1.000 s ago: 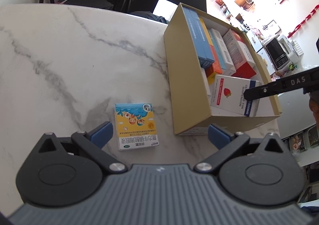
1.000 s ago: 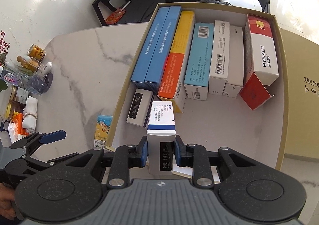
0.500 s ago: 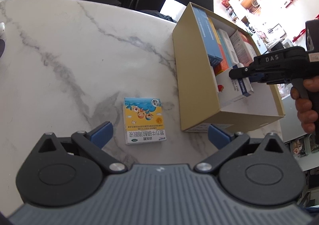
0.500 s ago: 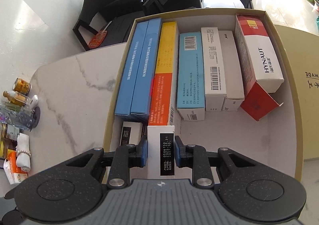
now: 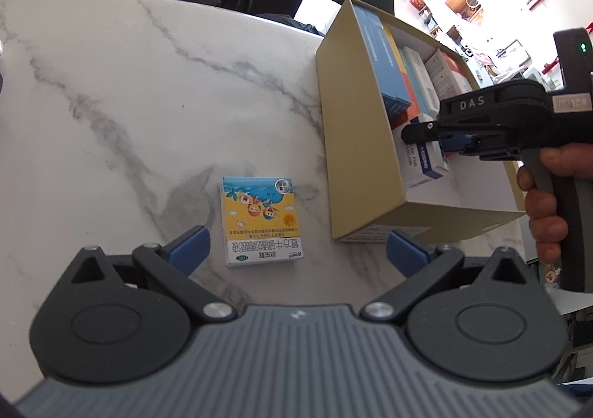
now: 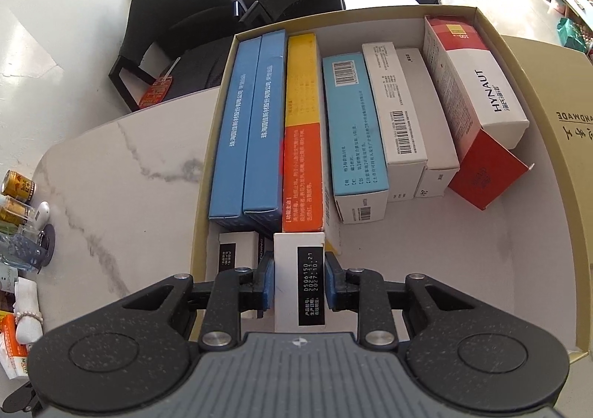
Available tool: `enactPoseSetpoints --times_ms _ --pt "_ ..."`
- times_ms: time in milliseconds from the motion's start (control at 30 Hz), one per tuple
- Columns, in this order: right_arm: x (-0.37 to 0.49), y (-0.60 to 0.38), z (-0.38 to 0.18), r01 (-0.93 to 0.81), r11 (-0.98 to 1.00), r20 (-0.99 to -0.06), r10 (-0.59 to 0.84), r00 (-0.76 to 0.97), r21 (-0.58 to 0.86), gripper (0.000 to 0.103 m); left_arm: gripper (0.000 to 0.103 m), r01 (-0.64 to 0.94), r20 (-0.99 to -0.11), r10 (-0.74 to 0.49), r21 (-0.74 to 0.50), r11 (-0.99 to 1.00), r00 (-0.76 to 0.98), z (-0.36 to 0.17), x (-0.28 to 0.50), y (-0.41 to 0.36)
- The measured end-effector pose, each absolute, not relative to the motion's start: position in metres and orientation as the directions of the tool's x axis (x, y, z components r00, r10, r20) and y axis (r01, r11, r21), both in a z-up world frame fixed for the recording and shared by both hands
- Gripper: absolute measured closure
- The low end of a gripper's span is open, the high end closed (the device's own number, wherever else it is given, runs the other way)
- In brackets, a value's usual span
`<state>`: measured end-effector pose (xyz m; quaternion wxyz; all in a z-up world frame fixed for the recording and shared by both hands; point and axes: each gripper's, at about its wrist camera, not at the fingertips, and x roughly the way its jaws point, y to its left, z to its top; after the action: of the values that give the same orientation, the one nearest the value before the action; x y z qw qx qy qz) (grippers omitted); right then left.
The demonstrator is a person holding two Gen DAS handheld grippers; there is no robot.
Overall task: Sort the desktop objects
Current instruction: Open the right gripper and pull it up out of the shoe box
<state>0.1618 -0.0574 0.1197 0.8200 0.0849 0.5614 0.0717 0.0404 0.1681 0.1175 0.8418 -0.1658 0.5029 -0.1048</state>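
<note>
right gripper [image 6: 299,286] is clamped on the white carton [image 6: 299,282], blue pads pressing both narrow sides, printed date label facing the camera. over the last second it has moved forward and down inside the gold storage box [image 6: 533,91]: a second ago the carton's long face with the blue band was tipped toward the camera and short of the row, now it reads end-on, nosed up against the near end of the orange-yellow box [image 6: 302,136] and beside the small black-and-white box [image 6: 237,249]. contact with the box floor is hidden, can't tell if it's seated (left view shows the carton low in the box, under the right gripper [image 5: 450,141])

left gripper [image 5: 294,251] is spread wide, holding nothing. the cartoon-print eye drop box [image 5: 261,221] lies flat on the marble table [image 5: 148,102] between its fingers, just outside the gold box wall. that view has drifted only slightly across the second

meaning for the task: this carton's placement looks nearly done, release should be next. likely risk is it tipping against its neighbours on release. cartoon box looks like the last loose item near the box, left is already lined up for it
</note>
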Motion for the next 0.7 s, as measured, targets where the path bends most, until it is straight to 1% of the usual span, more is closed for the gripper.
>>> enactPoseSetpoints --times_ms 67,133,333,433,500,600,700 --pt "0.16 -0.054 0.118 -0.02 0.977 -0.907 0.204 0.368 0.212 0.073 0.0 0.01 -0.812 -0.346 -0.387 0.922 0.47 0.116 0.04 0.167" --pt "0.159 -0.053 0.114 -0.015 0.974 -0.905 0.216 0.366 0.226 0.069 0.0 0.011 -0.813 -0.348 -0.388 0.922 0.468 0.116 0.04 0.166" --pt "0.155 -0.069 0.106 0.016 0.947 -0.891 0.295 0.345 0.32 0.067 0.0 0.013 -0.813 -0.35 -0.39 0.921 0.465 0.114 0.04 0.166" --pt "0.154 -0.077 0.109 0.032 0.93 -0.877 0.334 0.345 0.367 0.061 0.0 0.008 -0.816 -0.35 -0.39 0.921 0.461 0.112 0.04 0.166" --pt "0.154 -0.079 0.113 0.016 0.927 -0.871 0.347 0.348 0.376 0.06 0.0 0.01 -0.816 -0.349 -0.389 0.921 0.46 0.112 0.041 0.166" --pt "0.152 -0.082 0.117 0.005 0.927 -0.875 0.353 0.332 0.376 0.06 0.0 0.02 -0.821 -0.343 -0.376 0.927 0.457 0.111 0.041 0.165" --pt "0.149 -0.088 0.117 0.006 0.9 -0.857 0.413 0.308 0.436 0.063 0.0 0.025 -0.83 -0.337 -0.365 0.931 0.444 0.107 0.041 0.164"
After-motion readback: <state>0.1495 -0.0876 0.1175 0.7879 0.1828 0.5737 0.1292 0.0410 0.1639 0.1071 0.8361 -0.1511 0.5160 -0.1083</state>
